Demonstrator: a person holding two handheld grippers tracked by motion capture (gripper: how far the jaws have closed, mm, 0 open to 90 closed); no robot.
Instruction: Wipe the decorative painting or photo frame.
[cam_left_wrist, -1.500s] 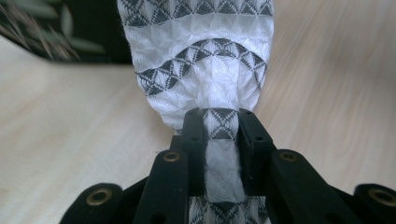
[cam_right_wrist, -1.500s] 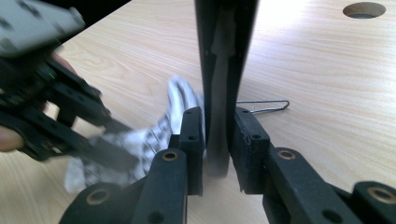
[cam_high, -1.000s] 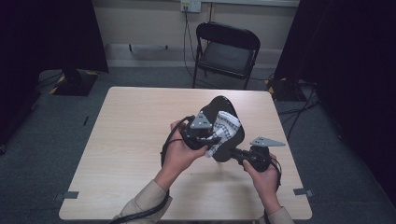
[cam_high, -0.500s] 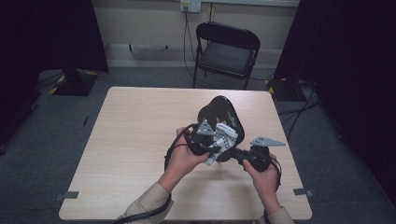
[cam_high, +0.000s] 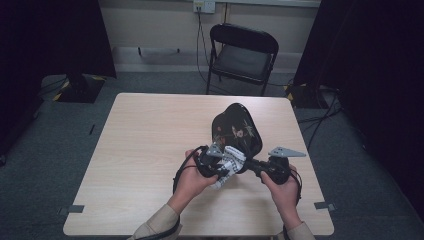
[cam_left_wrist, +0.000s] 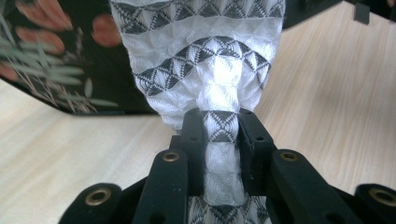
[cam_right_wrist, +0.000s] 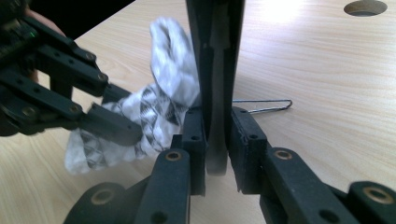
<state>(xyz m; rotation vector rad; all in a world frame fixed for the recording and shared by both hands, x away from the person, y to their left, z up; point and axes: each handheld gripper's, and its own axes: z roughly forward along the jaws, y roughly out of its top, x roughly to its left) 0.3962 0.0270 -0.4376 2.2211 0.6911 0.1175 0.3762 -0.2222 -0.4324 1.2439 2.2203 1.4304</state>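
Close in, the left gripper (cam_left_wrist: 219, 135) is pinching a bunched white patterned cloth (cam_left_wrist: 205, 60) between its jaws, while the right gripper (cam_right_wrist: 215, 135) is clamping the lower rim of a black lacquered tray (cam_high: 236, 131), holding it tilted up off the table (cam_high: 150, 150). Cloth is lying against the tray's decorated face, just left of the right gripper, so the left hand (cam_high: 192, 180) seems nearer for wiping; tray's long axis is running away toward the chair (cam_high: 242, 52).

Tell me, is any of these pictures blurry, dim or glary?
High view: dim, dark at both sides, the table evenly lit. Left gripper view: sharp on the patterned cloth between the jaws. Right gripper view: glare on the tabletop at top, the nearest jaw parts soft, the black tray's edge clear.
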